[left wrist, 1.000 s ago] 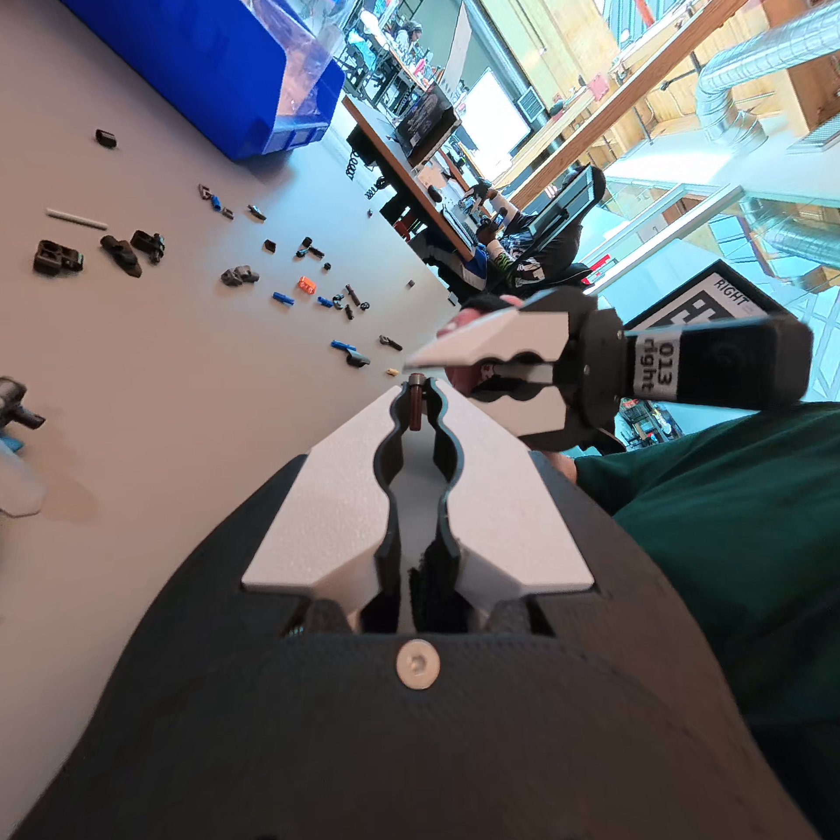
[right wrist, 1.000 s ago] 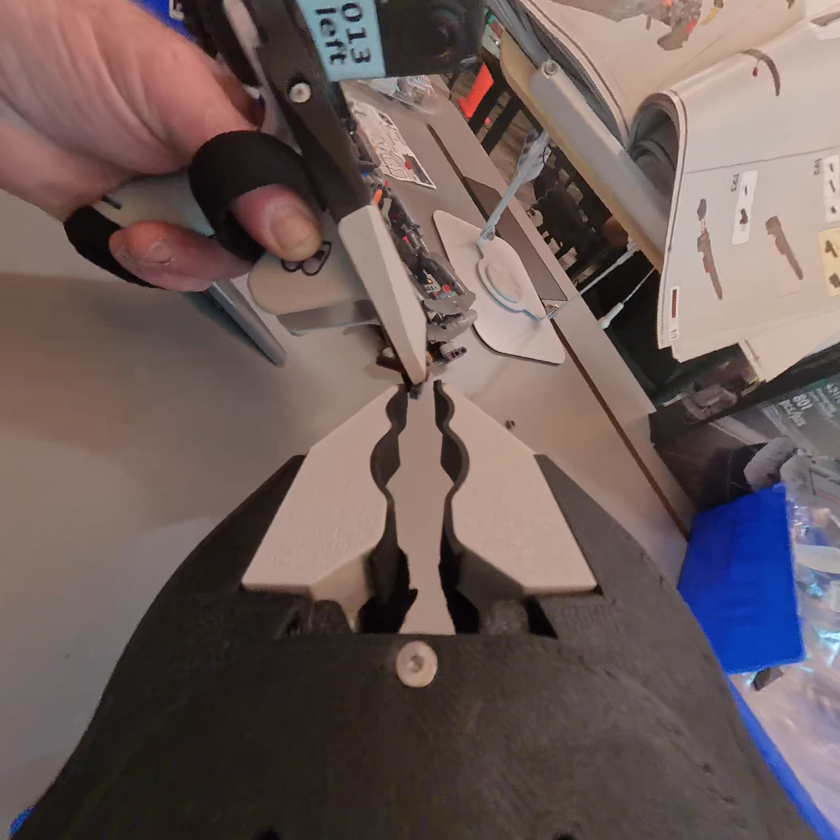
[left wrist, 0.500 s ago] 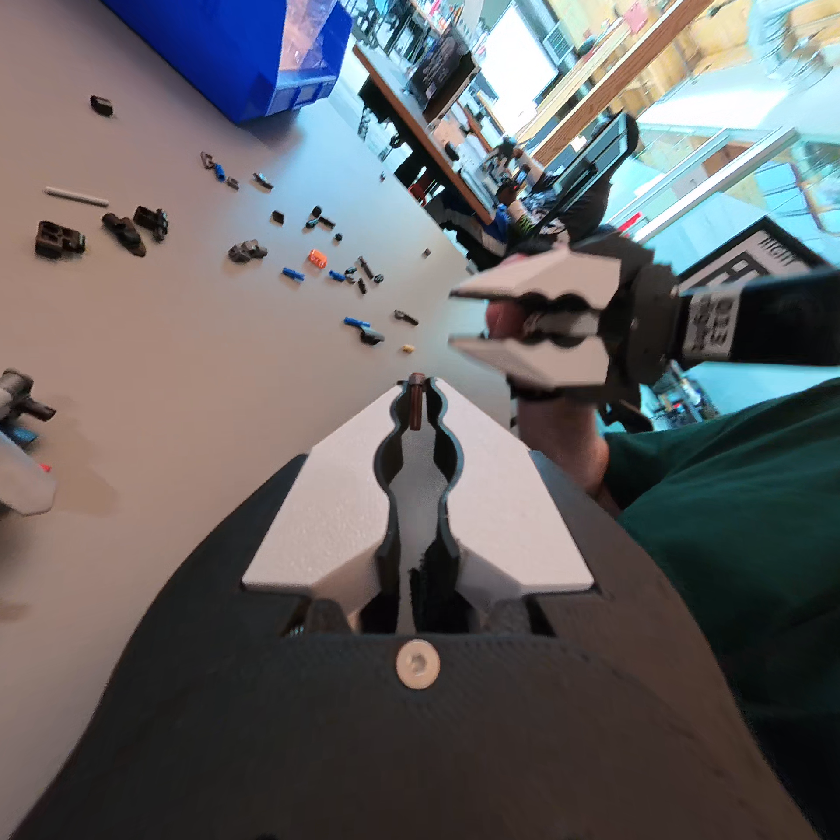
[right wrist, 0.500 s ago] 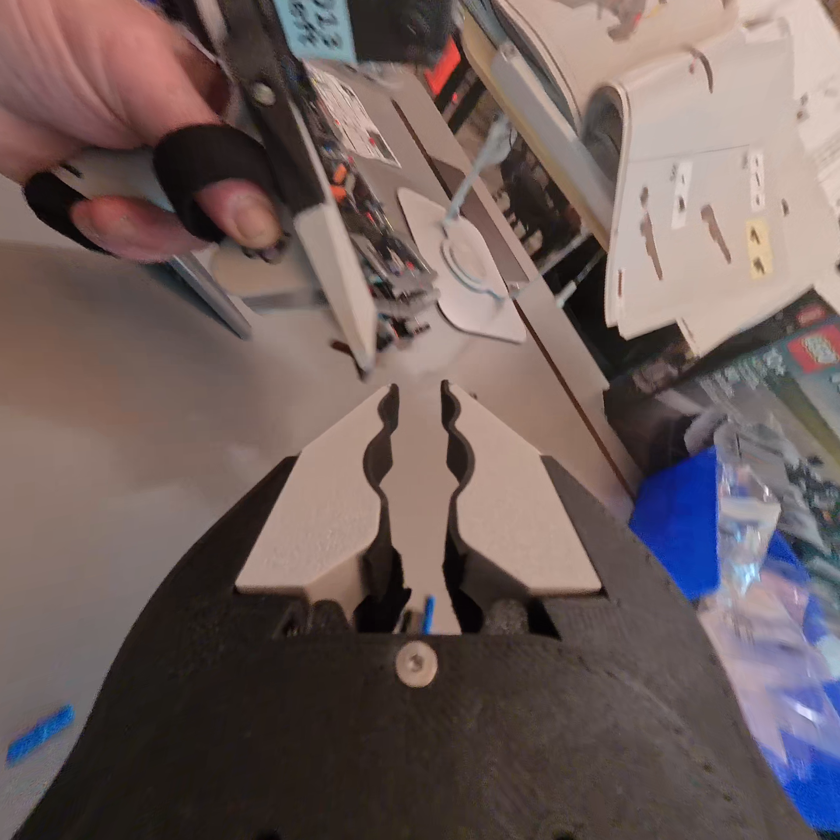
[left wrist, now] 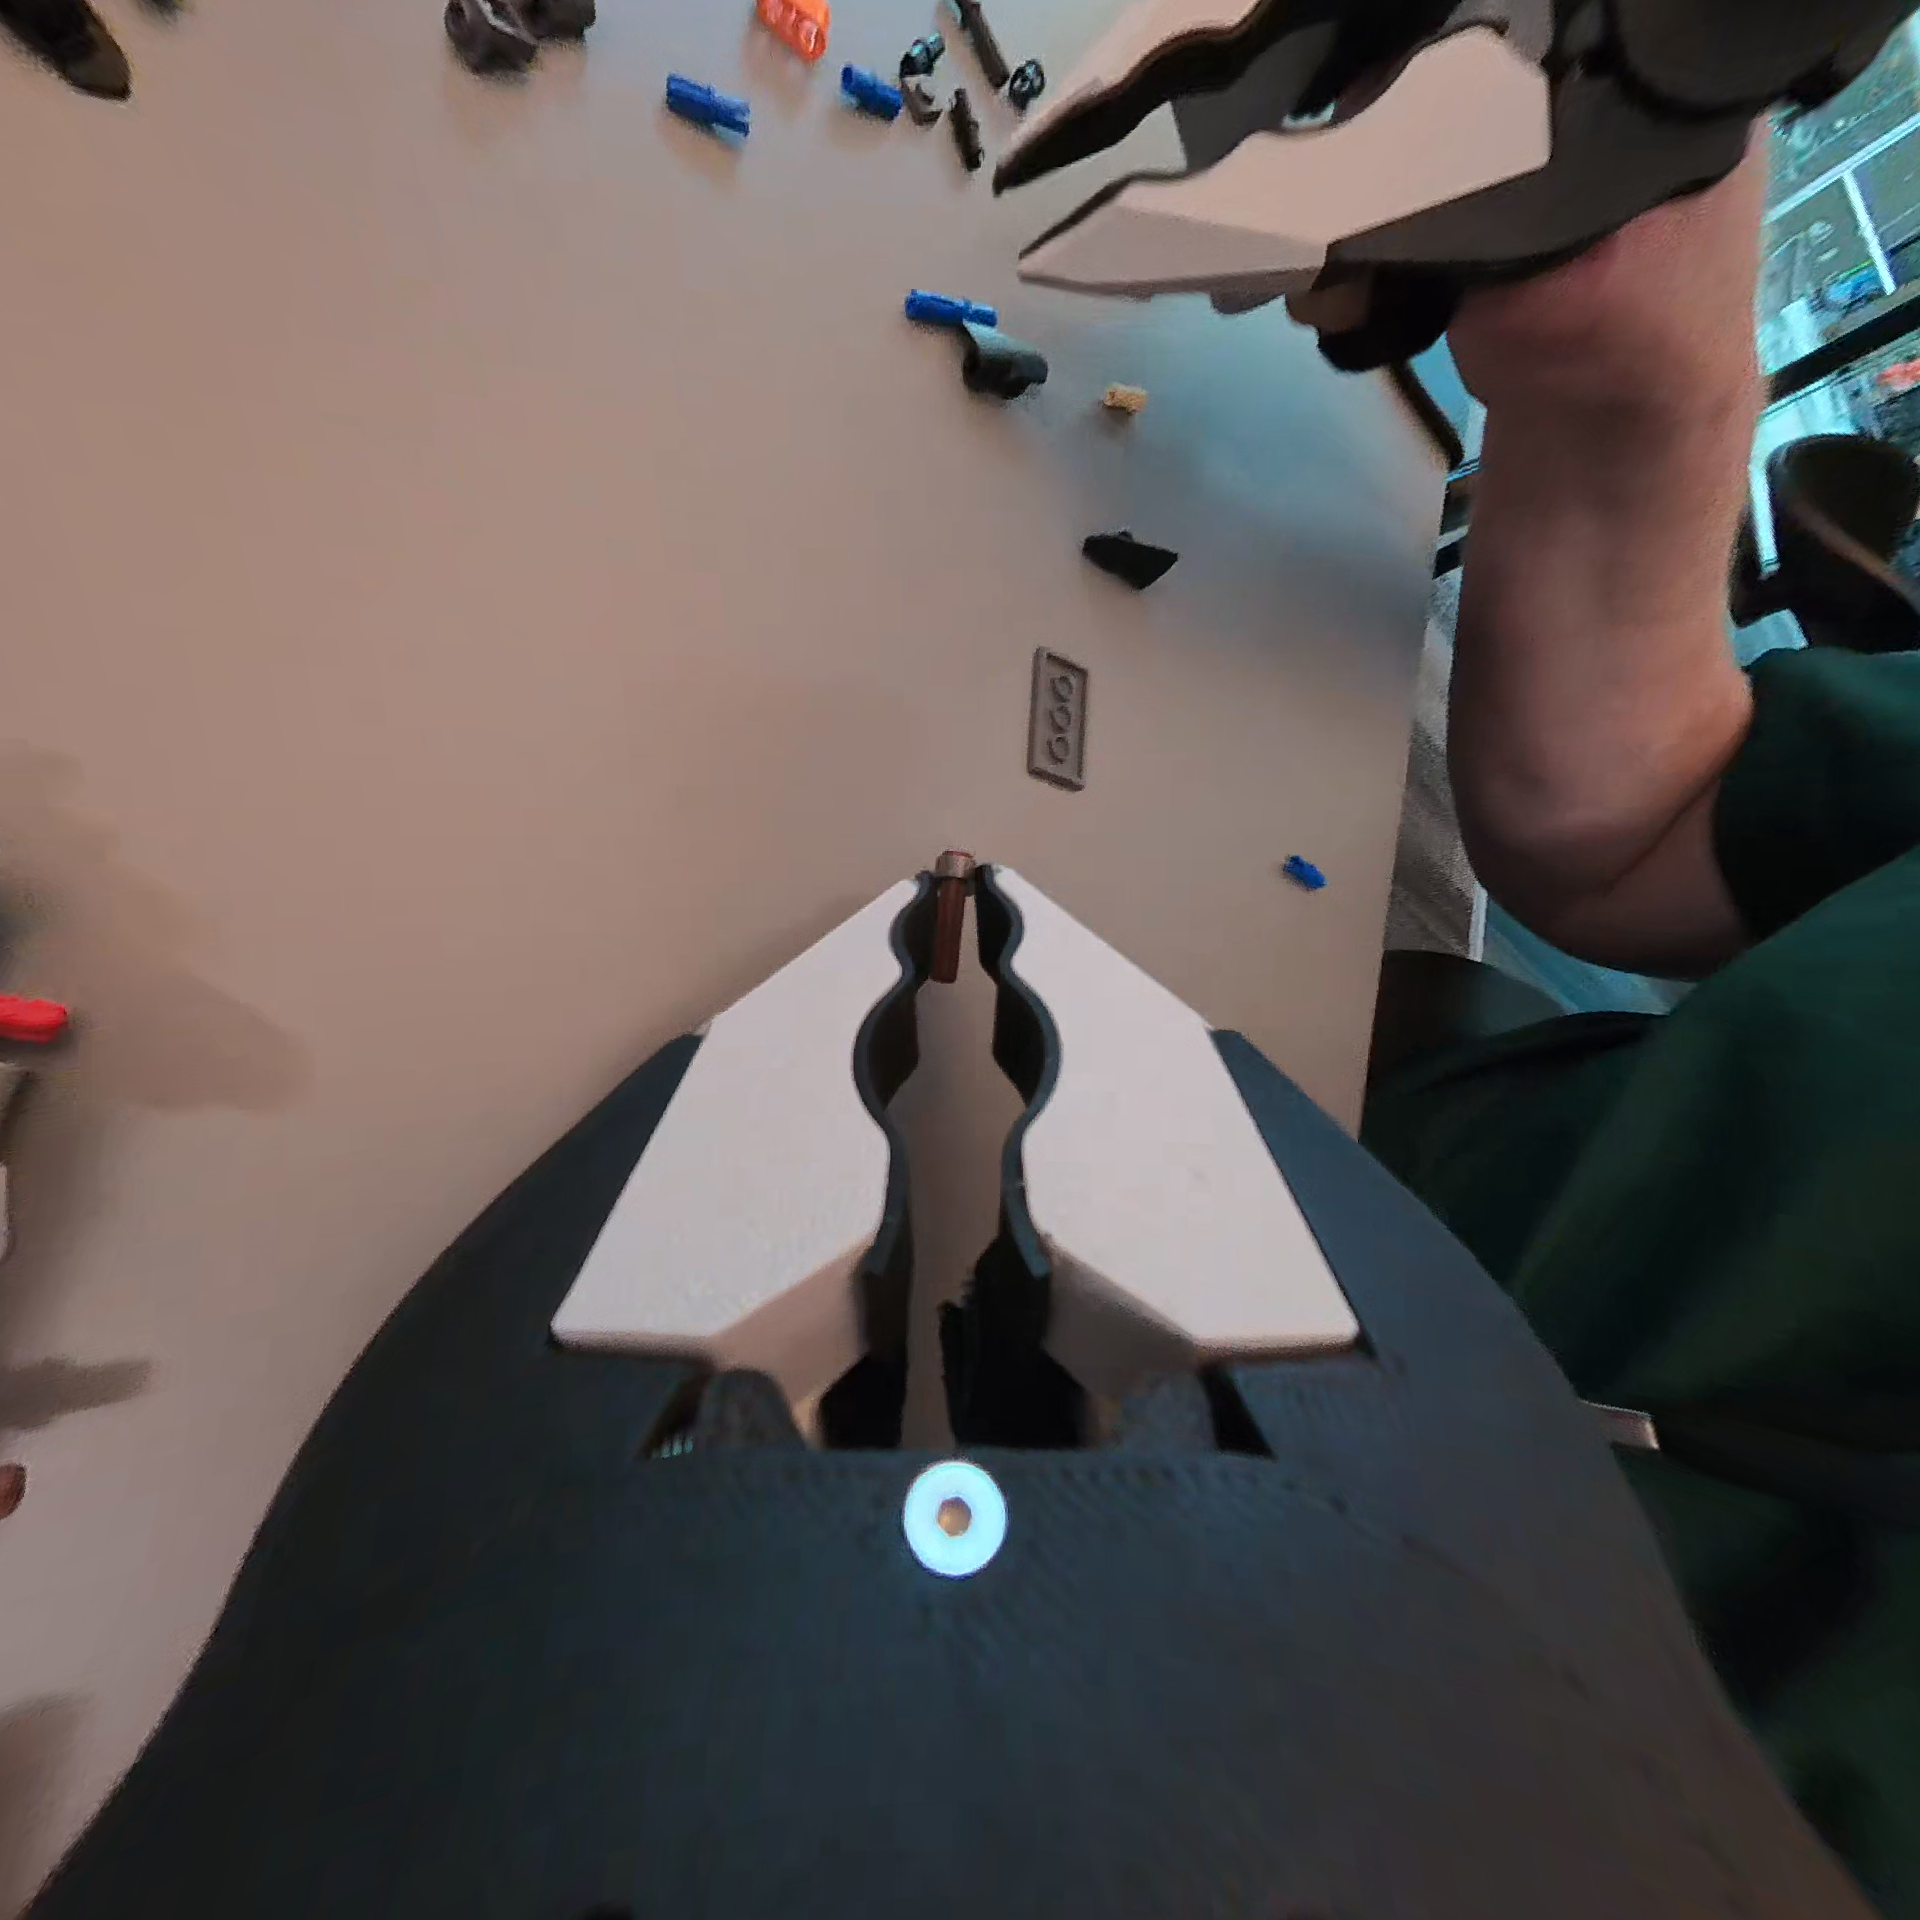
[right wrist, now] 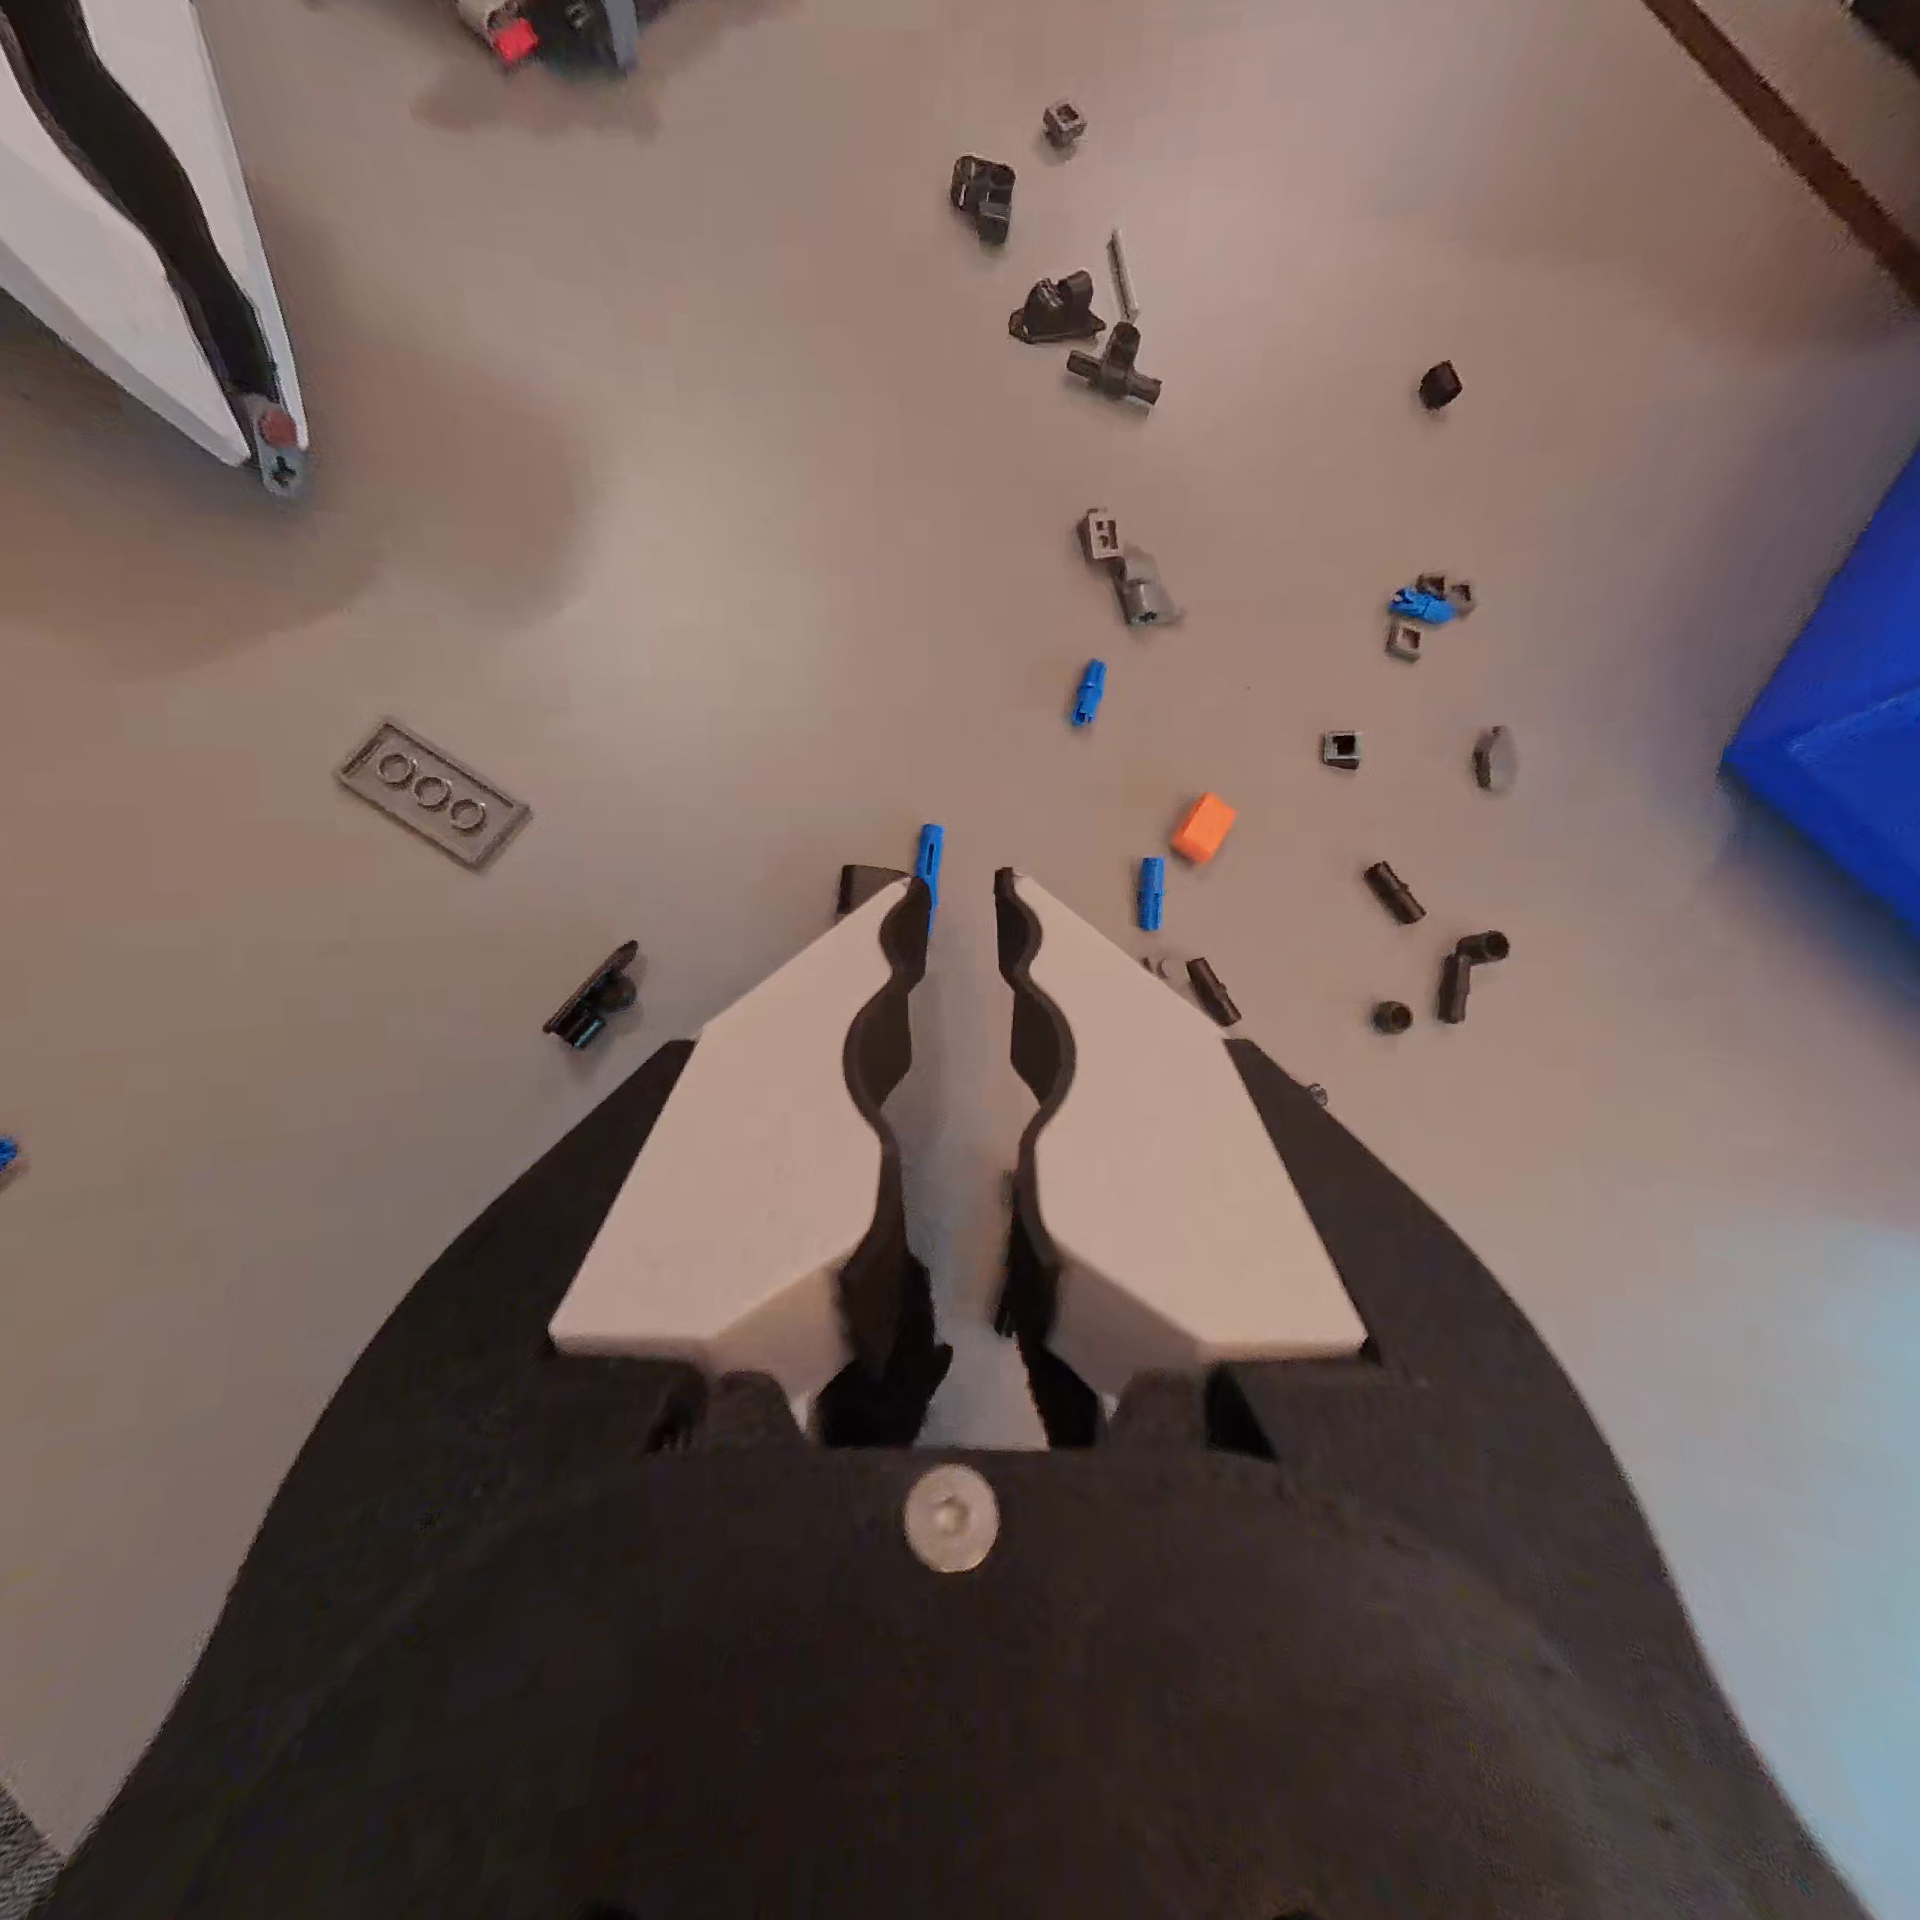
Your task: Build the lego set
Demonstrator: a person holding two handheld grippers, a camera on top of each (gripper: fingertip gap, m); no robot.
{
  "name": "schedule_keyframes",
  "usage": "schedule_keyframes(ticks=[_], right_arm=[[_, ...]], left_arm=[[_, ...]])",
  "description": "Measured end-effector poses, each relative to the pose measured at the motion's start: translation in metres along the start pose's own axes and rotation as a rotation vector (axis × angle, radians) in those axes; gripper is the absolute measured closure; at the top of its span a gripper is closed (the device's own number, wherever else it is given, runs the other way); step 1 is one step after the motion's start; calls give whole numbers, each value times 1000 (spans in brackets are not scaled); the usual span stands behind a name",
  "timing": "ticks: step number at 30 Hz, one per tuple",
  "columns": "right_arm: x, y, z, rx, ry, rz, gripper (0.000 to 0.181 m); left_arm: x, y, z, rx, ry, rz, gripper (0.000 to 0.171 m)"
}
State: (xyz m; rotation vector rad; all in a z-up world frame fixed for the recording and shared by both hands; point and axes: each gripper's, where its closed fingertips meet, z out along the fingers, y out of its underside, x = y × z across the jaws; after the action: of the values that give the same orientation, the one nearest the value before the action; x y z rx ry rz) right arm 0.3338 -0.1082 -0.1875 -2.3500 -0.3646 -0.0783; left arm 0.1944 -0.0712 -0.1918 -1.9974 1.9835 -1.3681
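Observation:
My left gripper (left wrist: 951,883) is shut on a small brown pin (left wrist: 948,927) that pokes out of its tips above the table. In the right wrist view it (right wrist: 272,442) shows at the top left, with the pin and a small grey part at its tip. My right gripper (right wrist: 956,883) is open and low over the loose parts, and a blue pin (right wrist: 928,875) lies by its left fingertip. It also shows at the top right of the left wrist view (left wrist: 1013,229), open. A grey plate with three holes (right wrist: 431,795) lies flat between the grippers; it also shows in the left wrist view (left wrist: 1058,717).
Several blue pins (right wrist: 1086,694), black connectors (right wrist: 1058,310) and an orange brick (right wrist: 1203,828) are scattered over the grey table (right wrist: 675,582). A blue bin (right wrist: 1839,748) stands at the right. A partly built model (right wrist: 551,31) sits at the far edge. The person's arm (left wrist: 1600,623) is beside the table edge. My hands' fingertips stand some 15 centimetres from each other.
Both grippers have tilted down toward the table. My right gripper has drawn away from the left one's tip, opened wider and moved over the loose parts. The left still holds the brown pin.

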Motion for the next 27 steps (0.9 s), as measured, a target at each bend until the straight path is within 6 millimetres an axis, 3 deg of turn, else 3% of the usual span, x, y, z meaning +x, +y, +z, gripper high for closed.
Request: schedule_keyframes(ticks=[6, 13, 18, 27], right_arm=[[16, -8, 6, 9, 3, 22, 167], [29, -18, 33, -66, 22, -3, 168], [47, -24, 16, -3, 36, 63, 170], [34, -26, 28, -39, -10, 25, 168]], left_arm=[[-8, 5, 6, -55, -56, 25, 166], [-9, 2, 4, -59, -81, 61, 156], [-8, -1, -1, -28, -93, 98, 144], [-5, 3, -12, -30, -173, 220, 135]])
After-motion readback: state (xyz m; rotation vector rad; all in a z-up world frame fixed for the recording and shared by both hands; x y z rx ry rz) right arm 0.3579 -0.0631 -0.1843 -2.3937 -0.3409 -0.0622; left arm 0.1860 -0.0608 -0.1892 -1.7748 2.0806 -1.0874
